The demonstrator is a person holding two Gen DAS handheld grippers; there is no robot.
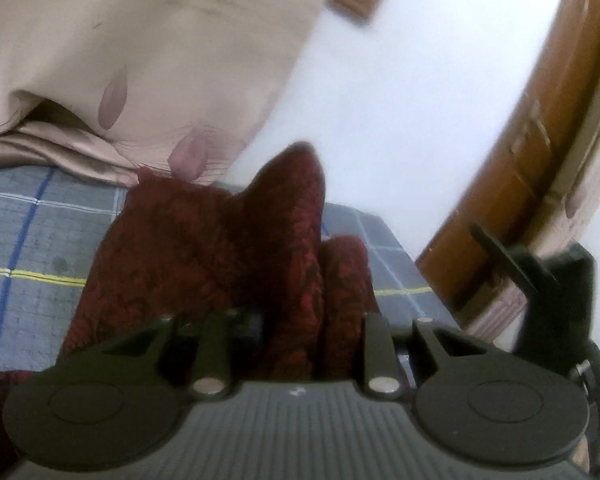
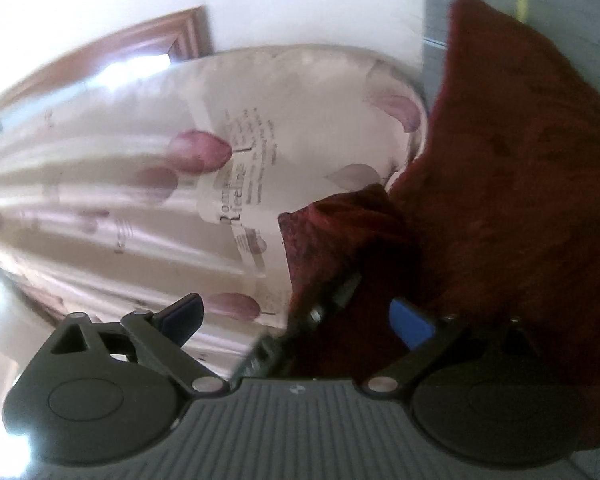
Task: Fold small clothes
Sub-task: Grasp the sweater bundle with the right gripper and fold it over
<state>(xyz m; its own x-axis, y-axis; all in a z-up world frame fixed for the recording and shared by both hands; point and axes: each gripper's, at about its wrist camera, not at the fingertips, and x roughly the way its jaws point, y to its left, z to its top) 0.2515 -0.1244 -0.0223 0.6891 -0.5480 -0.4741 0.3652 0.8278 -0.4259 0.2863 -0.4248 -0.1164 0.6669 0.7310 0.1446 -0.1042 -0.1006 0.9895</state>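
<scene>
Up above the checked bedsheet [image 1: 40, 240], the left gripper [image 1: 296, 320] pinches a raised fold of the dark red cloth [image 1: 204, 248], while the right gripper [image 2: 300, 320] stands wide open with cloth draped between its fingers, beside a flowered curtain [image 2: 140, 152].

Bedroom corner, daylight through curtain

Ahead and left of the left tongs: beige petal-print curtain [image 1: 148, 60] over grey plaid bedsheet [image 1: 32, 248]; white wall [image 1: 400, 120] straight ahead; brown wooden door [image 1: 540, 152] to the right, window frame [image 2: 180, 36] beyond.
</scene>
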